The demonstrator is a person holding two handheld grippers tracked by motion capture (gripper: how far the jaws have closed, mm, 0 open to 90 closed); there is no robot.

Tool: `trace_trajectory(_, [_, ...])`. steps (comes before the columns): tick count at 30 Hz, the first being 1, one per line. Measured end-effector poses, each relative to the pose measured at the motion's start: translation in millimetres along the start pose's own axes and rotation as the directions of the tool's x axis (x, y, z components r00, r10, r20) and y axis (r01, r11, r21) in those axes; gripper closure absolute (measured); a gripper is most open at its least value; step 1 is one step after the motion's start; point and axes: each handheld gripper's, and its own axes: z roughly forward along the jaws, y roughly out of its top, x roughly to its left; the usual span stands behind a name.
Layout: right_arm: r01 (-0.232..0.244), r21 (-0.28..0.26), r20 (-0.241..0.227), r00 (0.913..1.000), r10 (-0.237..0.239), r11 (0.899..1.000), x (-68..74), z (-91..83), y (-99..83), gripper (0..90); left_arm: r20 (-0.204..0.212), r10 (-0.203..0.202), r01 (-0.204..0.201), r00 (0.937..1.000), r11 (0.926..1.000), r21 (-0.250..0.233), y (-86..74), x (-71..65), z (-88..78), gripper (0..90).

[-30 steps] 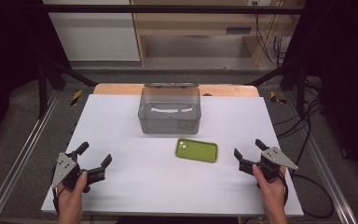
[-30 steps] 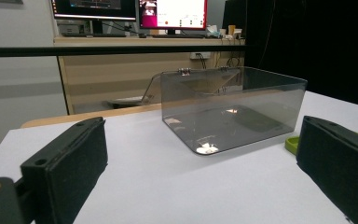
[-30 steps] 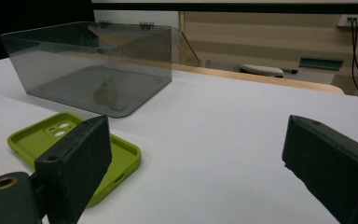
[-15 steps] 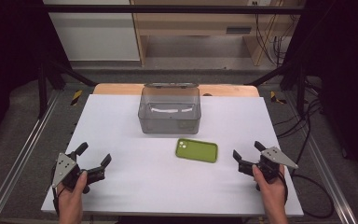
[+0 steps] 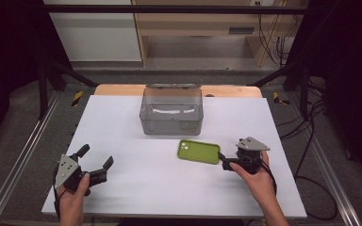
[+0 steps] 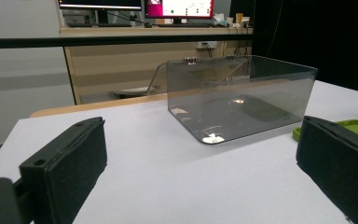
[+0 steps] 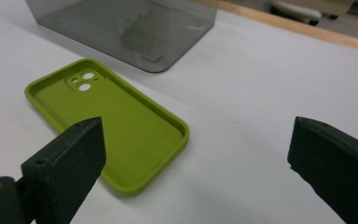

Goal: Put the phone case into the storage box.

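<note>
The right gripper (image 5: pixel 226 162) is hovering with its jaws spread wide, just beside the near short end of the green phone case (image 7: pixel 107 123), which is lying flat on the white table (image 5: pixel 169 188) with its open side up and its camera cut-outs at the end away from the jaws. The likeliest trouble is that the case is sitting so low and thin that a jaw could be riding over its soft rim or pushing it along the table instead of getting around an edge; it looks flexible, so a pinch on one wall may be bending it and letting it slip. The clear grey box (image 5: pixel 171 110) is standing beyond the case, a little apart from it. The left gripper (image 5: pixel 94 165) is resting well off to the other side, jaws also spread, holding nothing.
</note>
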Motion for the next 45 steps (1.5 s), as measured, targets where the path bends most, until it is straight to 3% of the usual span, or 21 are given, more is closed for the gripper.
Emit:
trace_trajectory(9, [0.043,0.099,-0.037,0.9985,-0.040,0.994,8.8,21.2,18.9,5.7,0.001,-0.004,0.004,1.0000,1.0000,0.005,-0.2,0.5,1.2,1.5])
trace_trajectory(16, [0.089,0.180,-0.082,0.9937,-0.076,0.980,19.0,37.0,30.3,9.9,0.004,-0.005,0.005,1.0000,1.0000,0.006,0.0,0.1,0.6,1.5])
trace_trajectory(17, [0.113,0.204,-0.092,0.9911,-0.096,0.972,21.5,40.3,32.2,14.0,0.003,-0.006,0.006,1.0000,1.0000,0.007,-0.1,0.0,0.7,1.5])
trace_trajectory(18, [0.113,0.204,-0.092,0.9911,-0.096,0.972,21.5,40.3,32.2,14.0,0.003,-0.006,0.006,1.0000,1.0000,0.007,-0.1,0.0,0.7,1.5])
trace_trajectory(19, [0.121,0.223,-0.095,0.9903,-0.102,0.967,23.4,42.8,33.5,19.7,0.004,-0.008,0.008,1.0000,1.0000,0.004,0.1,-0.3,0.5,1.5])
trace_trajectory(20, [0.121,0.223,-0.095,0.9903,-0.102,0.967,23.4,42.8,33.5,19.7,0.004,-0.008,0.008,1.0000,1.0000,0.004,0.1,-0.3,0.5,1.5])
trace_trajectory(22, [0.128,0.233,-0.105,0.9888,-0.106,0.964,23.5,44.9,33.5,32.4,0.005,-0.005,0.005,1.0000,1.0000,0.007,0.0,0.1,0.6,1.5])
trace_trajectory(23, [0.128,0.233,-0.105,0.9888,-0.106,0.964,23.5,44.9,33.5,32.4,0.005,-0.005,0.005,1.0000,1.0000,0.007,0.0,0.1,0.6,1.5])
trace_trajectory(24, [0.138,0.236,-0.113,0.9870,-0.114,0.962,22.9,45.8,32.7,42.7,0.004,-0.005,0.005,1.0000,1.0000,0.007,0.0,0.2,0.6,1.5])
trace_trajectory(26, [0.141,0.235,-0.121,0.9860,-0.115,0.962,23.0,45.7,32.5,45.8,0.004,-0.007,0.007,1.0000,1.0000,0.005,0.1,0.2,0.4,1.5])
trace_trajectory(29, [0.155,0.230,-0.139,0.9823,-0.126,0.961,23.4,42.9,32.4,65.8,0.003,-0.009,0.008,1.0000,1.0000,0.004,0.1,0.4,0.1,1.5])
trace_trajectory(31, [0.158,0.225,-0.145,0.9811,-0.127,0.961,23.4,42.4,32.4,70.9,0.004,-0.010,0.010,0.9999,0.9999,0.003,0.2,0.4,0.2,1.5])
trace_trajectory(32, [0.168,0.230,-0.155,0.9788,-0.134,0.959,23.5,41.4,31.9,78.2,0.004,-0.009,0.009,0.9999,0.9999,0.004,0.1,0.5,0.6,1.5])
trace_trajectory(36, [0.176,0.242,-0.169,0.9760,-0.137,0.954,23.6,42.0,29.9,85.1,0.007,-0.006,0.005,1.0000,0.9999,0.009,-0.1,0.8,1.0,1.5])
trace_trajectory(38, [0.187,0.265,-0.177,0.9738,-0.143,0.946,23.9,43.6,27.7,89.0,0.006,-0.007,0.007,1.0000,0.9999,0.008,-0.1,0.7,1.2,1.5])
trace_trajectory(45, [0.211,0.291,-0.188,0.9691,-0.160,0.933,26.4,46.3,24.7,90.0,0.008,-0.005,0.005,0.9999,1.0000,0.008,0.1,0.0,0.7,1.5])
